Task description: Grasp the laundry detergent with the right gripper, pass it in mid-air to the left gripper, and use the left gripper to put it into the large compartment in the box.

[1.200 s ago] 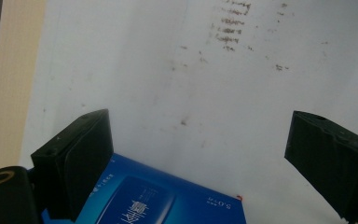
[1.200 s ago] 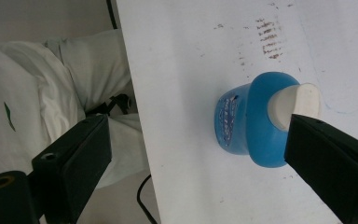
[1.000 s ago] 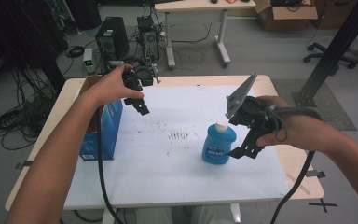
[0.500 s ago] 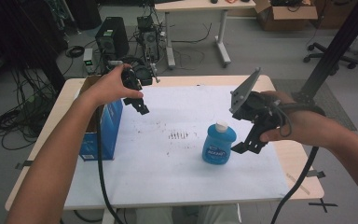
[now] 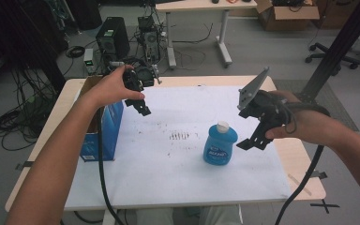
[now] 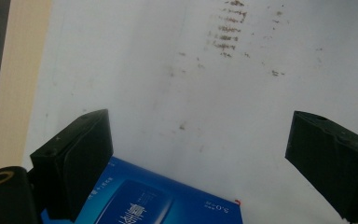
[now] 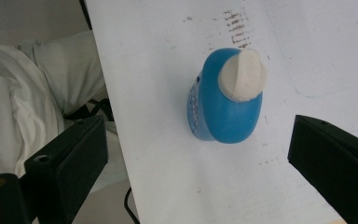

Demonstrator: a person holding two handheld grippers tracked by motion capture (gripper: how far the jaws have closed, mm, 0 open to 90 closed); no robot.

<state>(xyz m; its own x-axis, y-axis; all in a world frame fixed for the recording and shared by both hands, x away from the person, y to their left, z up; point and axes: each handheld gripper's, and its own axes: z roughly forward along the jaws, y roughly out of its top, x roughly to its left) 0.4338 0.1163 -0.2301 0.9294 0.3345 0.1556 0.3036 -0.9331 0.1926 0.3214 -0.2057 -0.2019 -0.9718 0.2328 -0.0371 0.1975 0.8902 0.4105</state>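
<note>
The right gripper (image 5: 261,136) hangs released just beside the bottle (image 5: 220,144) (upright, capped); the left gripper (image 5: 140,104), jaws wide, hovers above the box (image 5: 104,129). Next, probably a descent onto the bottle.

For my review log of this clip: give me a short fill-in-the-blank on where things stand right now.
1. The blue bottle stands upright with a ____ cap.
2. The right tool, beside the bottle, has its jaws ____.
3. The left tool hangs open near the blue ____ at the table's left edge.

Missing words: white; open; box
</note>
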